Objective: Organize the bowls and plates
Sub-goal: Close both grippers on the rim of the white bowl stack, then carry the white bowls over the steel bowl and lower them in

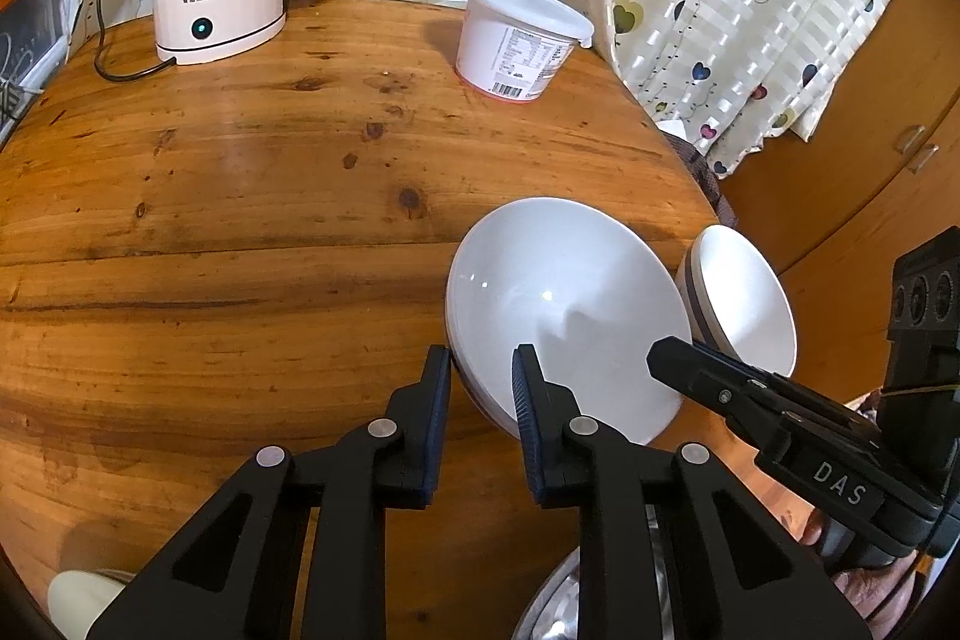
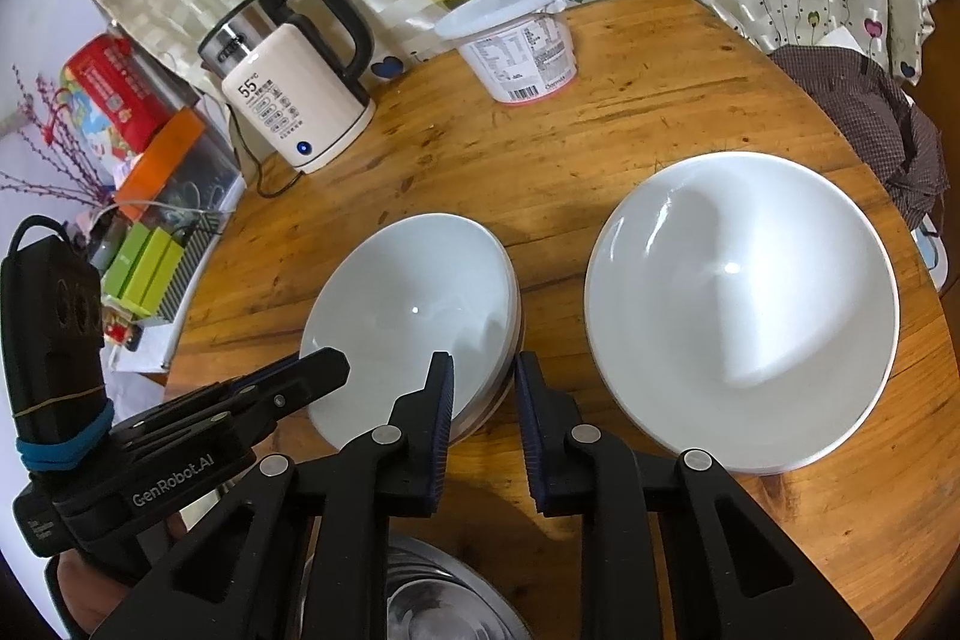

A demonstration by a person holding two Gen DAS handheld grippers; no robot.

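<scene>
White glazed china, stiff, slick and breakable, wants a rim hold. In the left wrist view the left gripper (image 1: 480, 358) clenches its fingers across the near-left rim of the near bowl (image 1: 564, 310) on the table (image 1: 240, 220). The right wrist view adds the right gripper (image 2: 480, 364) clenched on that bowl's right rim, with a bigger bowl (image 2: 744, 304) to its right.

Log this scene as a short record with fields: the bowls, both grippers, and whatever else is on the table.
surface: round wooden table
stacked bowls: white, nested, upright
single bowl: white, upright, beside the stack with bare wood between
left gripper: fingers straddle the stack's rim on the kettle side; contact unclear
right gripper: fingers straddle the stack's rim on the single bowl's side; contact unclear
also on table: electric kettle, lidded plastic tub
</scene>
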